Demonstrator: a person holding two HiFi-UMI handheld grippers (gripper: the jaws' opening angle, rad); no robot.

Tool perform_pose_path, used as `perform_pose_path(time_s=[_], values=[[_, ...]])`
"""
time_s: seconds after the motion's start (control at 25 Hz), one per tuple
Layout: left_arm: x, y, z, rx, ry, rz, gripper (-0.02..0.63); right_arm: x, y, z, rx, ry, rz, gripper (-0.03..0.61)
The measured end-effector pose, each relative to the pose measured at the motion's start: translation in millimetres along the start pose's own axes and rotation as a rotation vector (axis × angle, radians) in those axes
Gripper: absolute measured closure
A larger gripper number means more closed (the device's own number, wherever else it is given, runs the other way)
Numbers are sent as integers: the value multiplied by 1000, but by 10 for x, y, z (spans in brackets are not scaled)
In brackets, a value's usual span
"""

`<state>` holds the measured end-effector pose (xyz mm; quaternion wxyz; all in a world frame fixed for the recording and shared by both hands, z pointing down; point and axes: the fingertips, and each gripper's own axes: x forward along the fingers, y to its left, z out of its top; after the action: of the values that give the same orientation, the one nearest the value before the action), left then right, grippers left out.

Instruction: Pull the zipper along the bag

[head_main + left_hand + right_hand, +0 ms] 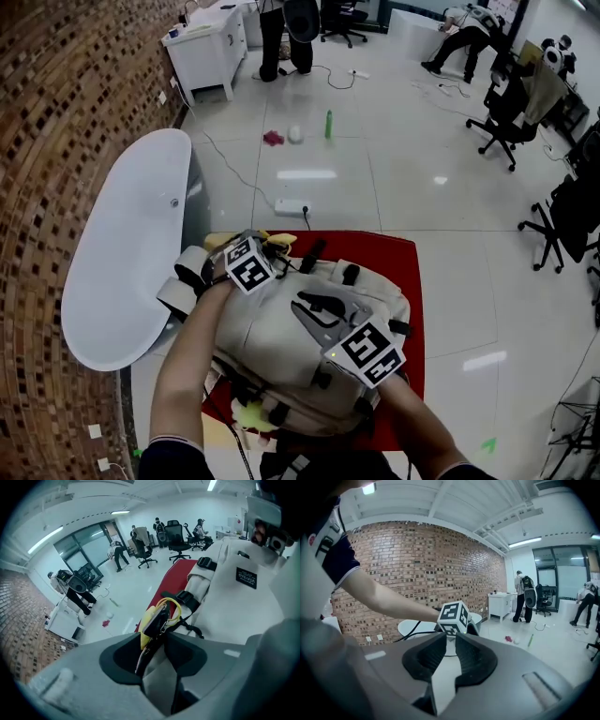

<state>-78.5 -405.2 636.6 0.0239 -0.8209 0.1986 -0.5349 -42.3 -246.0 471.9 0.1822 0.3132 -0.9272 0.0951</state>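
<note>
A beige backpack (pixel 281 342) lies on a red mat (pixel 398 258). My left gripper (pixel 272 255) is at the bag's far left end. In the left gripper view its jaws (pixel 152 656) stand open, with a fold of beige fabric and a black zipper strip (pixel 146 651) lying between them. Just past the tips hangs a black and yellow tag (pixel 151 618). My right gripper (pixel 302 305) rests on top of the bag and points at the left one. Pale bag fabric (pixel 440 677) fills the narrow gap of the right gripper (pixel 449 651) from pad to pad.
A white oval tub (pixel 122 262) stands left of the mat, by the brick wall (pixel 56 112). A power strip (pixel 292 206) and a green bottle (pixel 328 124) lie on the tiled floor beyond. Office chairs (pixel 506 117) and standing people are at the back.
</note>
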Motion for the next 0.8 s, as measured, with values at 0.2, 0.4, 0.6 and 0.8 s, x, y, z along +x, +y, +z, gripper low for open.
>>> perform_pose_path(time_s=[0.2,0.4,0.6,0.8], values=[[95,49,-65,-16,23,-24,483,95,-86,-71,6,17,18,515],[-71,341,-129,-265,-71,2,558,236,-256,-449,-99,201,23,515],[-147,361,-253,-394,-74,1,561,242,-372,-875,-188,405,39,550],[-351,432,-490,-484,-96,32,561,276,-363,-1057,-219,500,67,574]])
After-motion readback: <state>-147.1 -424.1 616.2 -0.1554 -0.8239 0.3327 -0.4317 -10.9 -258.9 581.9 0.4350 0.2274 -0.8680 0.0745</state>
